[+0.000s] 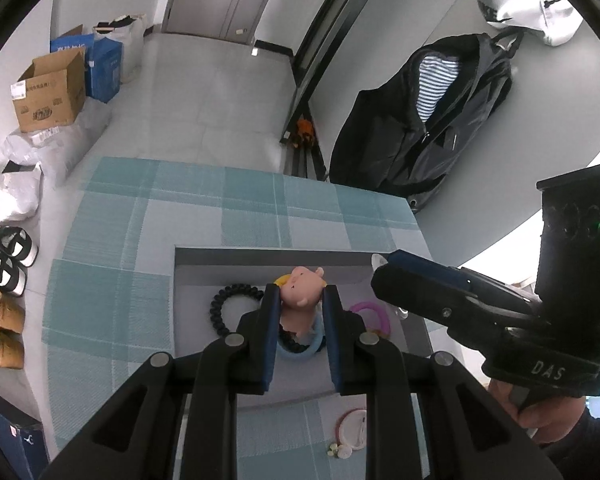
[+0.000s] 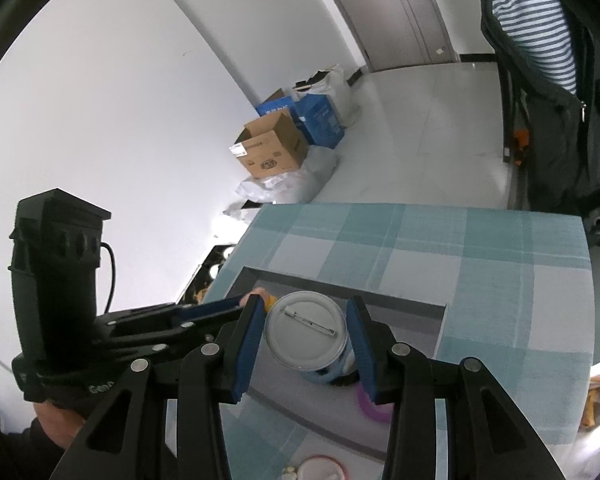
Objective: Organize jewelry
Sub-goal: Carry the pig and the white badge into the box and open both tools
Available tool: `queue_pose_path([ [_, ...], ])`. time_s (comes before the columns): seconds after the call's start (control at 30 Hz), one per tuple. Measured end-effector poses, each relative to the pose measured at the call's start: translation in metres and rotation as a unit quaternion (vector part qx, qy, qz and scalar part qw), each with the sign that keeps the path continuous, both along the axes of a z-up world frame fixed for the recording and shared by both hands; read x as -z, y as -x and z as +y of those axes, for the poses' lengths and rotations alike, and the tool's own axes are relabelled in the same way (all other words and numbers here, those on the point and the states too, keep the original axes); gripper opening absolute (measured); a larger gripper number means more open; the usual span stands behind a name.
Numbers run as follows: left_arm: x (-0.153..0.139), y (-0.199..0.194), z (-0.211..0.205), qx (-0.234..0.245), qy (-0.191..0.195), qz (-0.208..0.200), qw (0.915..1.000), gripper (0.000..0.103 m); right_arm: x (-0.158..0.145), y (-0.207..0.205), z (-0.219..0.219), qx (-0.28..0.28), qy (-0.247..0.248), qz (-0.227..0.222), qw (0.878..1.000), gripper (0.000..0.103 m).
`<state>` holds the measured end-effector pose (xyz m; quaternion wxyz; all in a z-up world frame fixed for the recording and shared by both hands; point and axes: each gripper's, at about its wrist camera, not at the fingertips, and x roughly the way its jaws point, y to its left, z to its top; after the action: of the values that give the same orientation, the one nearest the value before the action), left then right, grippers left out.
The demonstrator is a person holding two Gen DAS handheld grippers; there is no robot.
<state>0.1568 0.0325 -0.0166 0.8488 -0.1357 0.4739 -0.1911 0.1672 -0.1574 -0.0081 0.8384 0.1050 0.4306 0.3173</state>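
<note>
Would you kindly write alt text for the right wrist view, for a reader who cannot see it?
The right gripper holds a round pin badge, pin side showing, between its blue jaws above a shallow grey tray on a teal checked mat. The left gripper reaches in from the left.

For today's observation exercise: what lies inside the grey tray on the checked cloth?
Inside the grey tray: a black coil hair tie, a pink ring and a light blue ring. The left gripper covers anything beneath its pink doll.
</note>
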Motion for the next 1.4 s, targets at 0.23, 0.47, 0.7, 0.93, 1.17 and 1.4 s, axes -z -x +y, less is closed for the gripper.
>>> queue_pose_path([
  [0.23, 0.005, -0.008, -0.004, 0.001, -0.003, 0.006, 1.0, 0.016, 0.006, -0.009, -0.003, 0.006, -0.003, 0.011, 1.0, 0.041],
  [0.47, 0.009, -0.009, -0.008, 0.003, -0.006, 0.01, 0.9999, 0.016, 0.012, -0.012, -0.002, 0.013, 0.003, 0.024, 1.0, 0.041],
  [0.7, 0.02, -0.017, 0.001, -0.013, 0.03, 0.06, 0.9976, 0.018, 0.012, -0.01, -0.005, 0.019, 0.011, 0.023, 0.999, 0.043],
  [0.93, 0.005, -0.007, 0.006, -0.017, 0.038, 0.038, 0.9984, 0.059, 0.006, -0.007, -0.01, 0.032, 0.012, 0.017, 0.999, 0.047],
  [1.17, -0.004, 0.001, 0.01, -0.028, 0.021, 0.024, 0.9991, 0.059, -0.006, 0.001, -0.012, 0.042, 0.014, 0.001, 0.999, 0.064],
  [1.4, -0.011, 0.013, 0.014, -0.046, -0.022, 0.007, 0.9987, 0.059, -0.009, 0.009, -0.017, 0.056, 0.02, 0.0, 0.998, 0.075],
])
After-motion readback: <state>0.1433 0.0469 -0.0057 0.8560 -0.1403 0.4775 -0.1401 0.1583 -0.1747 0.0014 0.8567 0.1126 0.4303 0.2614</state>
